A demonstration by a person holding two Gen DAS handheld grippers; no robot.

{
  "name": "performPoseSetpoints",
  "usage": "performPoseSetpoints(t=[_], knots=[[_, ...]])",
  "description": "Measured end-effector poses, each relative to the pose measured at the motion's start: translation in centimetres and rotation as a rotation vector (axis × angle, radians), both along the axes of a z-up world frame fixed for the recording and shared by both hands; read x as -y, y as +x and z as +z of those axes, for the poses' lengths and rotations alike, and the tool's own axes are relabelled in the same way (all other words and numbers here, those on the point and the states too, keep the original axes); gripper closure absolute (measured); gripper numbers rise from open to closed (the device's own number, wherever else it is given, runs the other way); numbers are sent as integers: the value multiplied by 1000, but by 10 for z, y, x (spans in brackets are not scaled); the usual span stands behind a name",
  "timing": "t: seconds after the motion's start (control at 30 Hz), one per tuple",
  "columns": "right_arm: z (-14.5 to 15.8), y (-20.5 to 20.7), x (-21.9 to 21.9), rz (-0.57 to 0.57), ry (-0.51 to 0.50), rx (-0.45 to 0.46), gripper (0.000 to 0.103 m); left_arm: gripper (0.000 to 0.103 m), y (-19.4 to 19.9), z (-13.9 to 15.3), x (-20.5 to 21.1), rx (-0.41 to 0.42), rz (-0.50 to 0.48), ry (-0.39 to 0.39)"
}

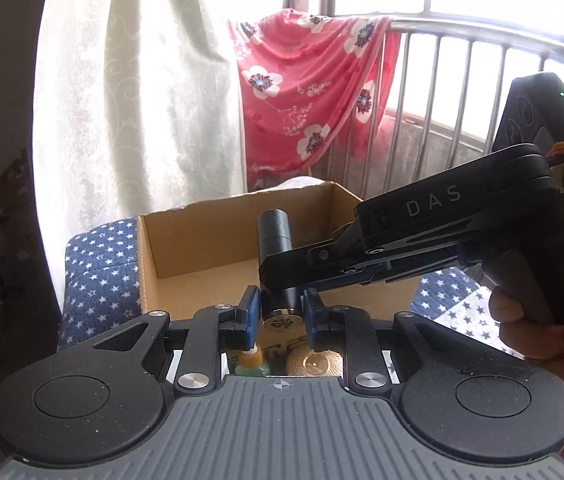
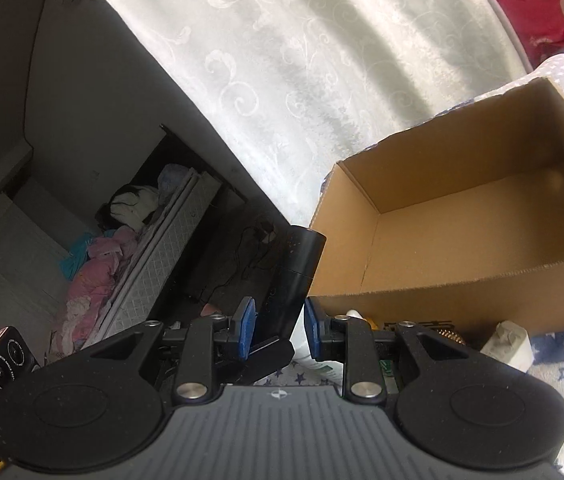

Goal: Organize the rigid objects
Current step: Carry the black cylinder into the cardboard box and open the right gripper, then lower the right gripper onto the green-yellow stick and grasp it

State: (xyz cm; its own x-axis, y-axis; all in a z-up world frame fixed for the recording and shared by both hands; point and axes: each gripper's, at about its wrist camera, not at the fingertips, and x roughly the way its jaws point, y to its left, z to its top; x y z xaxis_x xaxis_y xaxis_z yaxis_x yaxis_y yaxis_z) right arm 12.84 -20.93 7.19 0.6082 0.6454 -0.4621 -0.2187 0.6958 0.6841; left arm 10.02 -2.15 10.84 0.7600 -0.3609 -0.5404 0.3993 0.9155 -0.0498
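A black cylindrical bottle (image 1: 274, 232) with a gold embossed base (image 1: 280, 324) stands between the blue pads of my left gripper (image 1: 280, 308), which is shut on its lower end. My right gripper (image 1: 282, 276) comes in from the right and its jaws sit around the same bottle's middle. In the right wrist view the bottle (image 2: 294, 276) leans between the pads of my right gripper (image 2: 279, 326); the left pad touches it and a gap shows at the right pad. An open cardboard box (image 1: 201, 248) lies just behind; its inside shows bare in the right wrist view (image 2: 462, 220).
The box rests on a blue star-print cover (image 1: 97, 272). Below my left gripper lie a small orange-capped bottle (image 1: 250, 360) and a round gold lid (image 1: 314, 362). A white object (image 2: 510, 344) lies by the box's front wall. White curtain, red floral cloth and a metal railing stand behind.
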Motion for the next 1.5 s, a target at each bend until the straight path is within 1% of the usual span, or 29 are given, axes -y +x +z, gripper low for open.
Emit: performPoseSetpoints(t=[0.07,0.17,0.3,0.4,0.47,0.57,0.7,0.77,0.9,1.0,1.13,1.23,1.3,1.37,1.43,1.5], knots=[[4,27,-2,23,-8,-38,74,81,24,-1,-6,-43,13,7],[-1,70,-3,51,-29,-117,74,81,62,-9,-11,-119,29,28],[-22,122,-3,68,-43,-242,74,82,107,-27,-13,-217,54,61],[-42,148,-7,76,-49,-320,75,82,135,-40,-12,-268,70,97],[-56,161,-5,79,-39,-369,75,82,148,-46,-10,-276,86,130],[-71,178,-4,69,-17,-410,75,80,161,-51,-8,-276,112,182],[-88,191,-3,44,-6,-451,75,80,160,-47,-11,-254,129,190],[-87,192,-1,46,-6,-452,75,78,155,-40,-14,-235,131,189],[-71,182,5,45,-10,-433,75,76,146,-26,-23,-221,143,148],[-53,163,19,31,-4,-395,74,72,132,-11,-32,-195,147,95],[-22,124,40,23,4,-310,74,68,100,10,-45,-135,153,36],[2,81,55,20,17,-222,74,66,67,19,-54,-106,128,-10],[11,53,61,16,12,-174,73,65,45,18,-56,-105,99,-27],[12,26,62,23,5,-148,73,65,24,11,-55,-110,77,-31],[2,4,57,42,7,-159,73,65,8,0,-52,-127,48,-30],[-15,-11,46,67,19,-194,73,65,-8,-17,-49,-156,18,-43]])
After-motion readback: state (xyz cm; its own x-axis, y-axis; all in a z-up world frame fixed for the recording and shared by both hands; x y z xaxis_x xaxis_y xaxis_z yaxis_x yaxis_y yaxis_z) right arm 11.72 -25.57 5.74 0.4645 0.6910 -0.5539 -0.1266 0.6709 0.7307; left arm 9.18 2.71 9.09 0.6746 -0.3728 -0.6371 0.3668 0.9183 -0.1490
